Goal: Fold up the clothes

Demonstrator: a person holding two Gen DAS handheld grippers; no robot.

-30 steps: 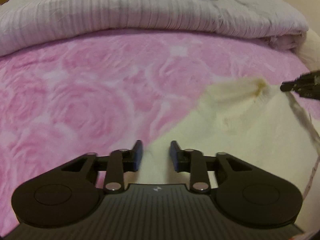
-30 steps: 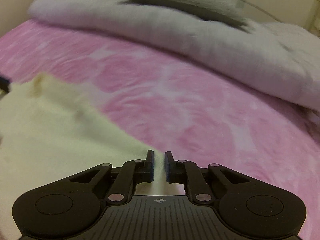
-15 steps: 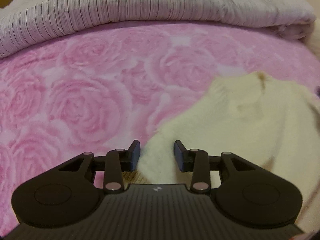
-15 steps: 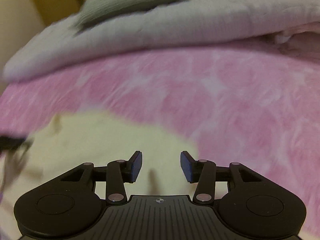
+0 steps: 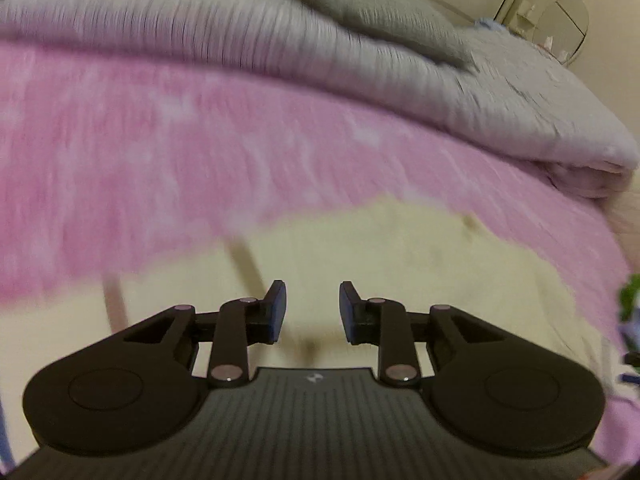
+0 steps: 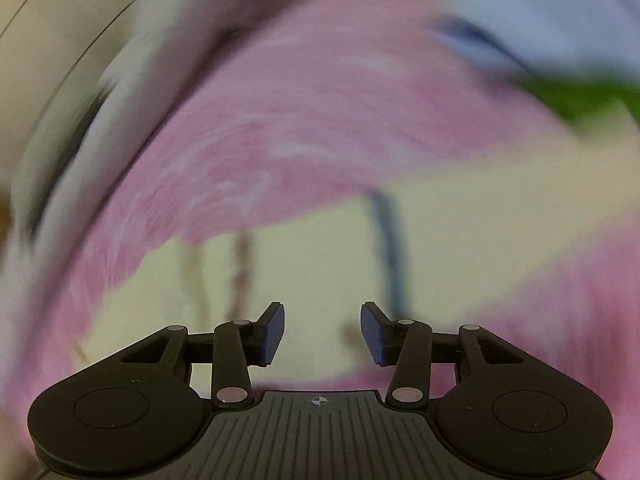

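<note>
Left wrist view: our left claw (image 5: 312, 306), nothing between its jaws, is closing above the cream garment (image 5: 400, 264) on the bed. Right claw (image 6: 322, 332) hangs spread. We'd guess it's soft, floppy; pinch an edge.

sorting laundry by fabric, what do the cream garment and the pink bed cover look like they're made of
Cream garment: looks like soft matte cloth, perhaps a knit or fleece; it lies limp with no sheen, but blur hides the weave.
Pink bed cover: seems a plush, fuzzy blanket with a paler mottled print; the surface looks soft and dull, though the blur leaves it uncertain.
</note>
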